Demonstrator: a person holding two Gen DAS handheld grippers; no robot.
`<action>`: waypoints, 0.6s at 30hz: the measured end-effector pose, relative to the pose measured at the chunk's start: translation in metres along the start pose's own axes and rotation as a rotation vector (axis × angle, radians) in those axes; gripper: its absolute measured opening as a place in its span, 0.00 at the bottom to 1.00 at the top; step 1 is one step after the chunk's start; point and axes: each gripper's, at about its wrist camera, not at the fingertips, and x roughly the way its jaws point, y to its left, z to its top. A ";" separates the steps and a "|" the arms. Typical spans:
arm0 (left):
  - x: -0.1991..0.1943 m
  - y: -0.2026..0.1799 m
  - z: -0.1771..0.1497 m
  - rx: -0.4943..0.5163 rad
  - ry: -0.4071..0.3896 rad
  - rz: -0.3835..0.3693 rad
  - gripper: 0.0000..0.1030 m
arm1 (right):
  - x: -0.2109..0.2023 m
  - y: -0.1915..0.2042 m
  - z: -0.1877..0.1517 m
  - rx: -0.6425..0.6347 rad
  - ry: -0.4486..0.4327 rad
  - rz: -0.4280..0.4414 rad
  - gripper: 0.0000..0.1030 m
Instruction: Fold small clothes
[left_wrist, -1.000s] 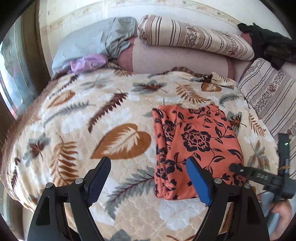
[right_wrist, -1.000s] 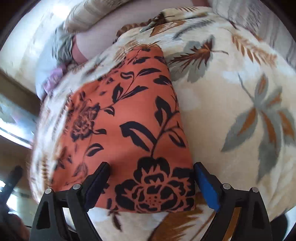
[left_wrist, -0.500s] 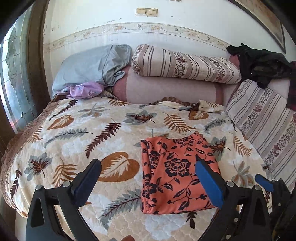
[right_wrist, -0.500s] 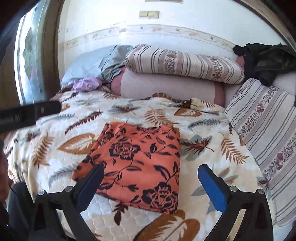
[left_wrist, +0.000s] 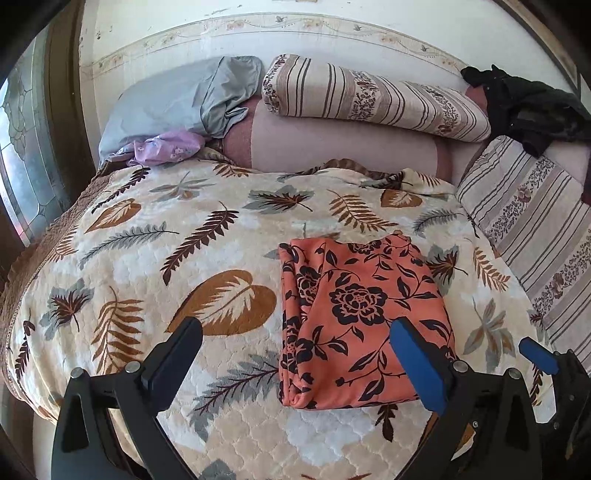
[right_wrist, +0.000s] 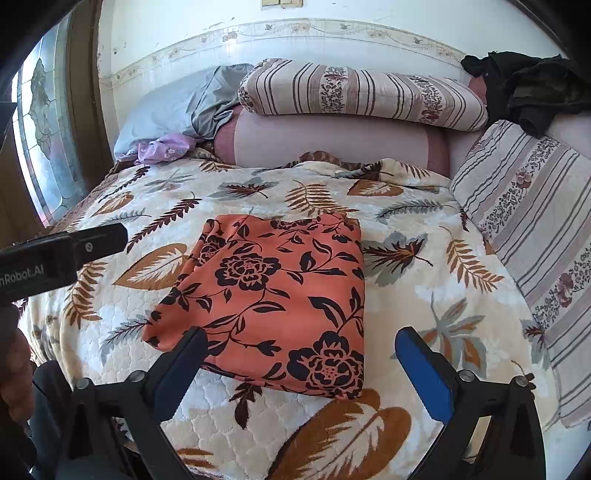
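An orange cloth with black flowers (left_wrist: 364, 317) lies folded into a flat rectangle on the leaf-patterned bedspread (left_wrist: 177, 258). It also shows in the right wrist view (right_wrist: 273, 295). My left gripper (left_wrist: 295, 354) is open and empty, held back above the near edge of the bed, with the cloth between and beyond its fingers. My right gripper (right_wrist: 301, 363) is open and empty, held back above the cloth's near edge. Neither gripper touches the cloth. The right gripper's blue fingertip (left_wrist: 537, 356) shows at the far right of the left wrist view.
Striped pillows (left_wrist: 373, 98) lie on a pink bolster (left_wrist: 332, 147) at the headboard, and another striped pillow (left_wrist: 535, 218) is at the right. A grey pillow (left_wrist: 177, 107), a lilac cloth (left_wrist: 166, 147) and dark clothes (left_wrist: 528, 110) lie at the back. A window (left_wrist: 22, 155) is at the left.
Both grippers have pulled back and up from the cloth. A second ago the right gripper was close over it. The folded cloth has stayed in place.
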 end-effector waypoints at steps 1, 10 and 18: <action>0.000 -0.001 0.000 0.009 -0.002 0.007 0.98 | -0.001 0.001 0.001 -0.002 -0.001 0.000 1.00; 0.002 -0.011 -0.003 0.055 -0.008 0.029 0.98 | -0.003 -0.009 0.016 0.039 -0.015 -0.032 1.00; 0.002 -0.012 0.000 0.051 -0.028 0.037 0.98 | 0.004 -0.010 0.025 0.059 -0.004 -0.042 1.00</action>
